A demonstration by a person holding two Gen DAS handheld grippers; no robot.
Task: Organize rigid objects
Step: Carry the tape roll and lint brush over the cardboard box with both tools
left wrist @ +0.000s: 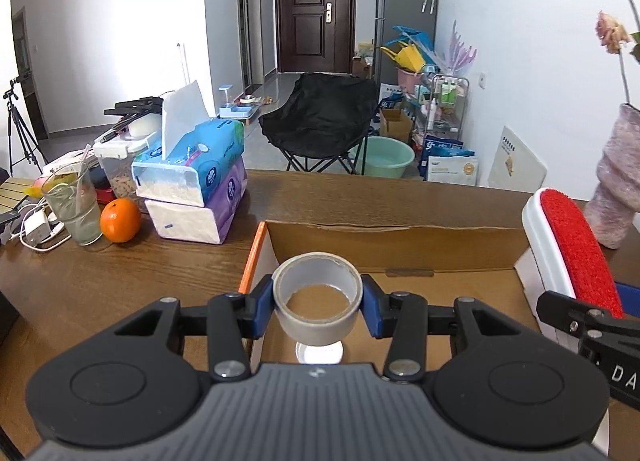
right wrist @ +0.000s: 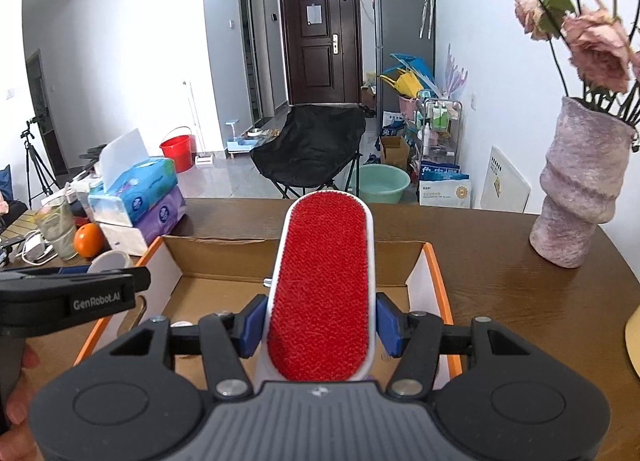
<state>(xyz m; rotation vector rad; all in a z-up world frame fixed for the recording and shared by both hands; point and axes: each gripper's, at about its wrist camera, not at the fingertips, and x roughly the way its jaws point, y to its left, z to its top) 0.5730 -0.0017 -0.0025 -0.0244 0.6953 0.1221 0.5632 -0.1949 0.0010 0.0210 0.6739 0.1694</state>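
My left gripper [left wrist: 318,307] is shut on a roll of grey tape [left wrist: 318,325] and holds it above the open cardboard box [left wrist: 392,245], near the box's left wall. A small white round thing [left wrist: 319,353] lies on the box floor under the tape. My right gripper [right wrist: 320,325] is shut on a white lint brush with a red pad [right wrist: 324,285], held over the same box [right wrist: 224,257]. The brush also shows in the left wrist view [left wrist: 576,249] at the box's right side. The tape roll peeks out behind the left gripper in the right wrist view [right wrist: 110,261].
On the wooden table [left wrist: 100,281] left of the box stand stacked tissue packs [left wrist: 196,185], an orange [left wrist: 120,220] and a glass [left wrist: 74,205]. A pink vase with dried flowers [right wrist: 580,197] stands at the right. A black chair [left wrist: 320,121] is beyond the table.
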